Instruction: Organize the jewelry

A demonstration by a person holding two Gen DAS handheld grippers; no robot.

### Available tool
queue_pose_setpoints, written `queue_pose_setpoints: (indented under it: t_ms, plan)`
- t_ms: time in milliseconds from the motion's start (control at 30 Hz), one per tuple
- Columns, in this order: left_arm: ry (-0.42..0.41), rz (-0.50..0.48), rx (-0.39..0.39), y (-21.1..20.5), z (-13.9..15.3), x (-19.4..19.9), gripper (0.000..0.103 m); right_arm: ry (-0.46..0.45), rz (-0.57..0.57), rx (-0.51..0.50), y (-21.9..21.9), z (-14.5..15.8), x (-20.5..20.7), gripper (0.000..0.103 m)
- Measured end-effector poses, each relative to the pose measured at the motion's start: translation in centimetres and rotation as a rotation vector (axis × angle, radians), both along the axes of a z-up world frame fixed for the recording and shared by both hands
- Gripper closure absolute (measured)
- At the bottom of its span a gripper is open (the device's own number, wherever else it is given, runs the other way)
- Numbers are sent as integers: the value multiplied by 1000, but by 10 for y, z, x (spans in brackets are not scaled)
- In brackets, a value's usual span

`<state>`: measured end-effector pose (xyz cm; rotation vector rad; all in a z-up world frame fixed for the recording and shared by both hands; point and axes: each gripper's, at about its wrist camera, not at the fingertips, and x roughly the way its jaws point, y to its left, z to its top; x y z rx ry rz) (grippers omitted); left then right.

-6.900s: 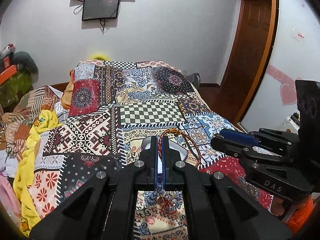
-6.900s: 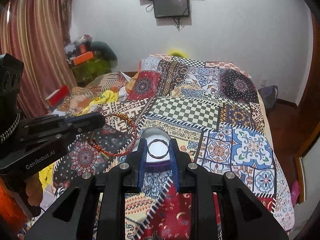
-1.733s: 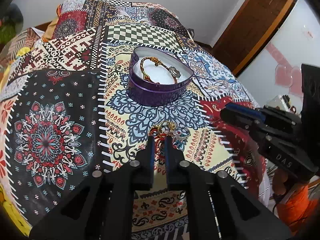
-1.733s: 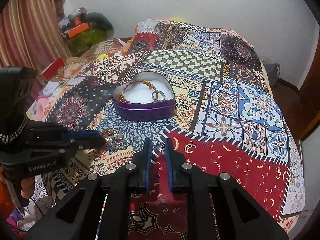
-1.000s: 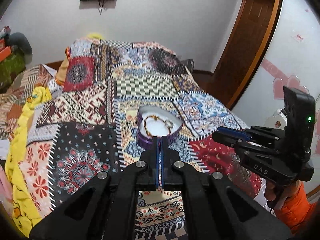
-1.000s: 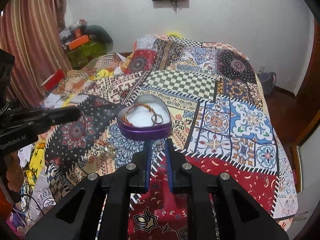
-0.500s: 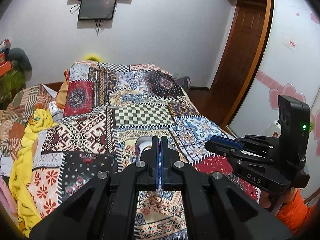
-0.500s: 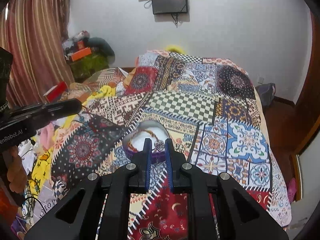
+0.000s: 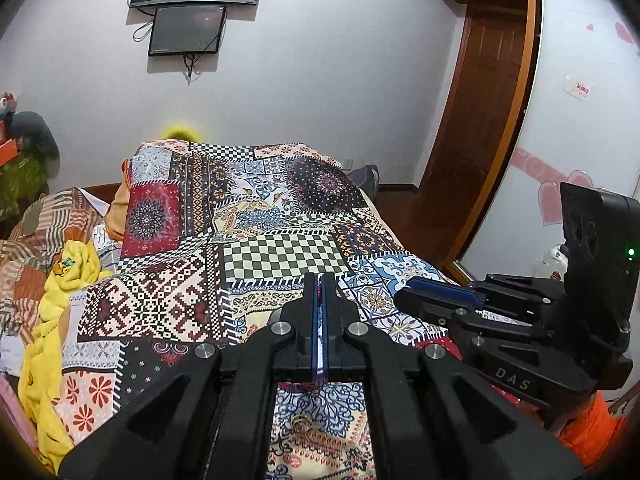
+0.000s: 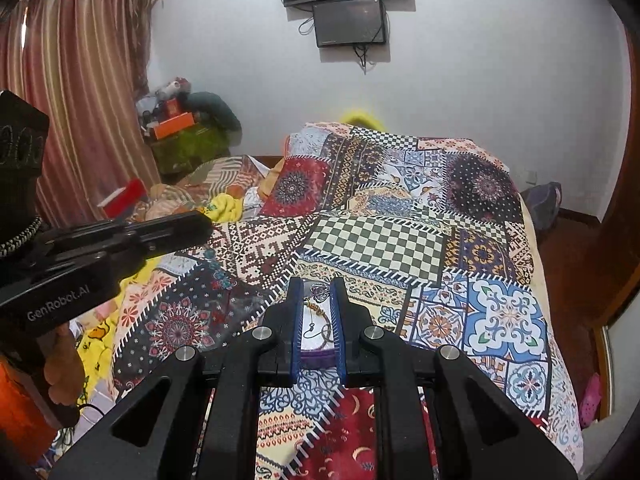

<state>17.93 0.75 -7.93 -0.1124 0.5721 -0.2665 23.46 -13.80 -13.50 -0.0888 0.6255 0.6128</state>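
My left gripper (image 9: 319, 280) is shut, and a sliver of a small red-beaded piece of jewelry (image 9: 319, 288) shows between its tips. My right gripper (image 10: 317, 286) is shut on a small silver piece of jewelry (image 10: 319, 290) pinched at its tips. Both hang above the patchwork bedspread (image 9: 280, 256). In the right wrist view the purple heart-shaped box (image 10: 316, 354) lies under the fingers, with a beaded bracelet (image 10: 316, 310) and a ring on its white lining. In the left wrist view only a purple sliver of the box (image 9: 318, 379) shows; the fingers hide the rest.
The other gripper juts in from the side in each view: the right gripper (image 9: 416, 286), and the left gripper (image 10: 200, 224) with a hand below it. A yellow cloth (image 9: 48, 320) and piled clutter lie left of the bed. A wooden door (image 9: 480, 128) stands on the right.
Both grippers have risen and tilted up with their pieces of jewelry still held. The heart box has slid from ahead of the fingertips to beneath and behind the fingers.
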Motion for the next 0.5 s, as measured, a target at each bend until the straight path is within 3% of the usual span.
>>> queue_pose_setpoints:
  t_ms: [500]
  plan:
    - [85, -24, -14, -8, -35, 39, 103, 66, 6, -14, 7, -27, 30, 91]
